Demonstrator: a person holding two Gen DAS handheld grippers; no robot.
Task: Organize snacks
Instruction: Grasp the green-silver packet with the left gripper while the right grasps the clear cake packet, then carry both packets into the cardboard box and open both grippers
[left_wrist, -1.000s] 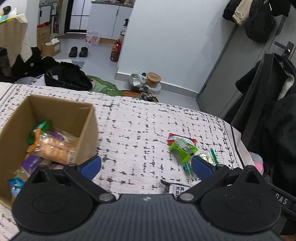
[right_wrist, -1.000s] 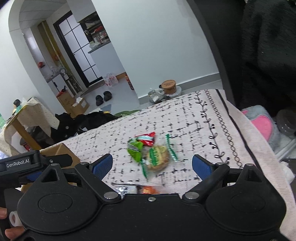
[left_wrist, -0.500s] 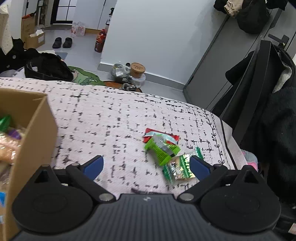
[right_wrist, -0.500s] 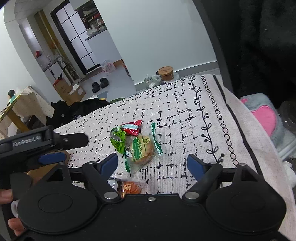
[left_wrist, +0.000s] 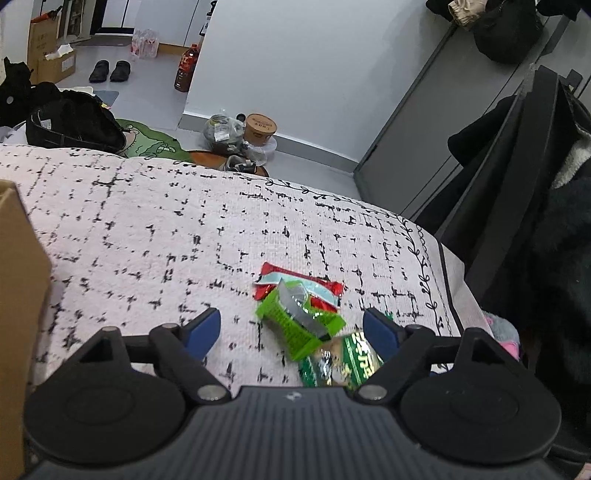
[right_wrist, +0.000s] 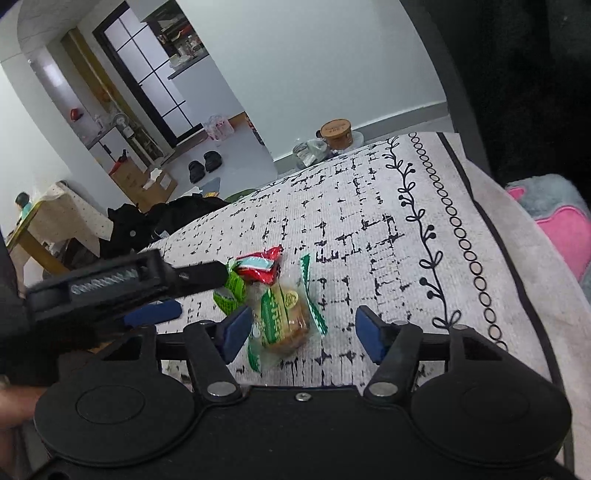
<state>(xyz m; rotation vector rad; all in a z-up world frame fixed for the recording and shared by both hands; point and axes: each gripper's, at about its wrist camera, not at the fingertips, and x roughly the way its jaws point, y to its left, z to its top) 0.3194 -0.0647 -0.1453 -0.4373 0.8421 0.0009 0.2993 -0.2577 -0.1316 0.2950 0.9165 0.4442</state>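
Observation:
Three snacks lie bunched on the black-and-white patterned tablecloth (left_wrist: 184, 229): a red packet (left_wrist: 295, 282), a bright green packet (left_wrist: 291, 325) and a clear, green-striped pastry packet (left_wrist: 347, 363). My left gripper (left_wrist: 291, 328) hangs low over the green packet, which lies between its blue pads; its jaws are closing and do not touch it. My right gripper (right_wrist: 303, 332) is closing around the pastry packet (right_wrist: 284, 314), with a gap on both sides. The left gripper (right_wrist: 201, 291) reaches in from the left beside the green packet (right_wrist: 231, 291) and red packet (right_wrist: 258, 264).
A cardboard box (left_wrist: 14, 280) stands at the left edge. The table's right edge (left_wrist: 448, 280) lies close to the snacks, with a chair hung with dark coats (left_wrist: 535, 192) beyond it. A pink and grey plush (right_wrist: 554, 221) lies to the right. Bags and a tub (left_wrist: 260, 127) sit on the floor.
My left gripper moved right and down, from beside the box to over the green packet. My right gripper sank toward the pastry packet. Both pairs of jaws have narrowed.

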